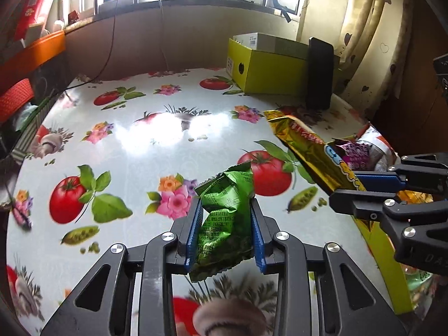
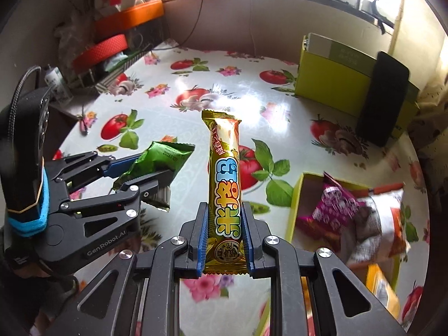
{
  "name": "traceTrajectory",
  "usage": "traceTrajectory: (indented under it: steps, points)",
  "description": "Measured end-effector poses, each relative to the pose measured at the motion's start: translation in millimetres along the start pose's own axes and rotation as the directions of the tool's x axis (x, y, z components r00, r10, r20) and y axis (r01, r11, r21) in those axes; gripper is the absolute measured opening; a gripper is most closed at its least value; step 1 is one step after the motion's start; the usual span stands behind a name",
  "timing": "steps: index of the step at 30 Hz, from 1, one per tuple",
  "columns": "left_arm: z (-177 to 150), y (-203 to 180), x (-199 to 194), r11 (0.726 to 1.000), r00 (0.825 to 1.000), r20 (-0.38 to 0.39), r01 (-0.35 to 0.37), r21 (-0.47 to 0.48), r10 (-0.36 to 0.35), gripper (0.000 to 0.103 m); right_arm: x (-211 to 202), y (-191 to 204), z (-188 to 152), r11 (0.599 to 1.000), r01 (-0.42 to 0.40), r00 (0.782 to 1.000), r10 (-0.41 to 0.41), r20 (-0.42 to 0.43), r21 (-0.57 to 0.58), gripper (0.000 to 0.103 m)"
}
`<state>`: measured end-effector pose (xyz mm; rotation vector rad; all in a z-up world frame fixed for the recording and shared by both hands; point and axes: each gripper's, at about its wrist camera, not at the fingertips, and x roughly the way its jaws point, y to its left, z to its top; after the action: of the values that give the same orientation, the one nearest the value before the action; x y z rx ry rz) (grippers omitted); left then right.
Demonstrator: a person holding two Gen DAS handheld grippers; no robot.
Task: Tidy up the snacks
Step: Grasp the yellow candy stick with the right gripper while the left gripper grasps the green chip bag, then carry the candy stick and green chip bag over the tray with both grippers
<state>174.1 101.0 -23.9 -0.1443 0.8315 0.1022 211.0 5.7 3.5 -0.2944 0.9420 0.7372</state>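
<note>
- My left gripper (image 1: 226,224) is squeezed tight on a green snack bag (image 1: 224,224), up over the table (image 1: 126,154).
- It looks light and crinkly, so I hold its middle.
- My right gripper (image 2: 224,235) pinches a long gold snack bar (image 2: 224,179) near its bottom end.
- The yellow box (image 2: 294,210) by my right side holds a purple packet (image 2: 333,207) and more snacks.

Left hand-held gripper (image 1: 226,221) and right hand-held gripper (image 2: 225,231) both clamped, side by side.
</note>
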Motion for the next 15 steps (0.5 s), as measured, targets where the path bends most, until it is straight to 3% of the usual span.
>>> traceTrajectory:
  steps: [15]
  points:
    - [-12,-46,-68,1.0,0.995,0.098,0.024,-0.013,-0.022,0.033,-71,-14,-47,0.995,-0.017,0.991,0.004,0.133,0.098,0.019]
